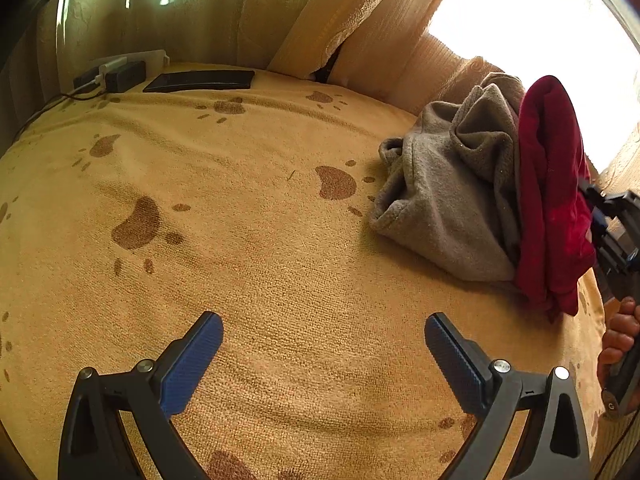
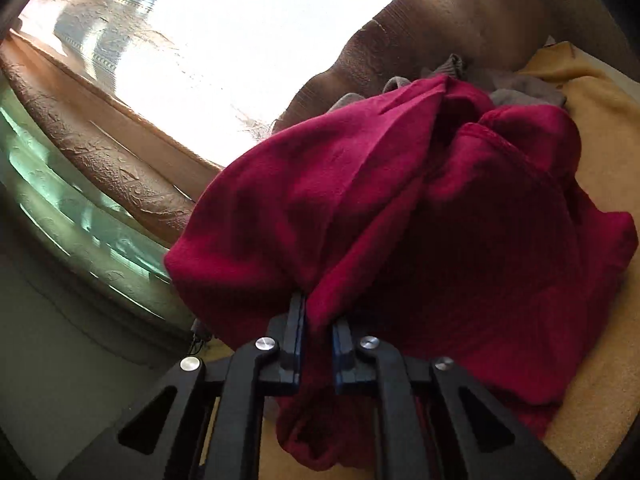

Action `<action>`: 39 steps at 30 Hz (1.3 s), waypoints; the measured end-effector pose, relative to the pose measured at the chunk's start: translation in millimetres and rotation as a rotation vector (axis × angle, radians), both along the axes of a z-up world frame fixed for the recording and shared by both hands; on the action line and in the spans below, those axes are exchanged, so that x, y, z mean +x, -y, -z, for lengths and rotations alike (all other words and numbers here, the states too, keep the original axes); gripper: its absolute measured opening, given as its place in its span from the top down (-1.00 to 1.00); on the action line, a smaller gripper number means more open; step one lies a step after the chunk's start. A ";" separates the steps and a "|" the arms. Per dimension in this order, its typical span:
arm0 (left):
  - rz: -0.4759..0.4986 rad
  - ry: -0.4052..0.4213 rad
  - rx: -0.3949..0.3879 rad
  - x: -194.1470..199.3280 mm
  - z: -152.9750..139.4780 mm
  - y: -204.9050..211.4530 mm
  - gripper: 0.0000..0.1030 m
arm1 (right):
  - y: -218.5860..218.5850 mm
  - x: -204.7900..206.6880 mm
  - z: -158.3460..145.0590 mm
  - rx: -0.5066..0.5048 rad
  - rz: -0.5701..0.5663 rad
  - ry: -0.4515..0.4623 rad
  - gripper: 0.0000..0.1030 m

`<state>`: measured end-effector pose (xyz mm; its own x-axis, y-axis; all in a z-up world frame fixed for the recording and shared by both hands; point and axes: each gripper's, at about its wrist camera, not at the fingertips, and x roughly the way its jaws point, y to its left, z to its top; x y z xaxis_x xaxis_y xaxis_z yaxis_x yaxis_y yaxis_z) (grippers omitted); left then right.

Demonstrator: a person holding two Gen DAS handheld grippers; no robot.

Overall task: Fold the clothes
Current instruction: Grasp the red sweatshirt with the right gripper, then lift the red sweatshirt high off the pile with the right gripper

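We see our right gripper (image 2: 318, 326) with jaws clamped on the red garment (image 2: 400, 208), its lower folds hidden behind them, grey garment (image 1: 452, 188) mostly buried beneath on the paw-print blanket (image 1: 260, 240), left gripper (image 1: 324, 344) jaws wide, empty.

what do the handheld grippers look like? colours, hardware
Both match: the left gripper and right gripper have black plastic linkage arms with triangular cut-outs, silver round pivot bolts and blue ribbed pads on the fingers. No sleeve or markings visible.

The left gripper (image 1: 324, 340) points down with jaws spread wide. The right gripper (image 2: 318, 320) at three o'clock is clamped together.
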<state>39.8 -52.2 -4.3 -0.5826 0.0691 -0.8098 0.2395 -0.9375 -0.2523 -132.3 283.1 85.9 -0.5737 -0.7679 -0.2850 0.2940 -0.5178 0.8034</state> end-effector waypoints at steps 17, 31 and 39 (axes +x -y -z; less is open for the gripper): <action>-0.020 -0.028 0.109 10.8 -10.1 10.1 -0.99 | 11.7 213.0 -329.7 0.126 0.139 -0.973 0.80; -0.033 -0.462 -0.111 100.3 -65.6 70.8 -0.99 | 158.0 264.5 -339.0 0.950 0.660 -1.132 0.79; 0.283 -0.631 -0.353 117.2 -53.2 -22.9 -0.99 | 176.9 272.3 -358.3 0.868 0.642 -1.160 0.79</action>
<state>157.0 -29.2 48.9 -0.9393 0.0840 -0.3327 -0.1112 -0.9918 0.0634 140.0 106.2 444.2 -0.9342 -0.1660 0.3159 0.0728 -0.9553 -0.2867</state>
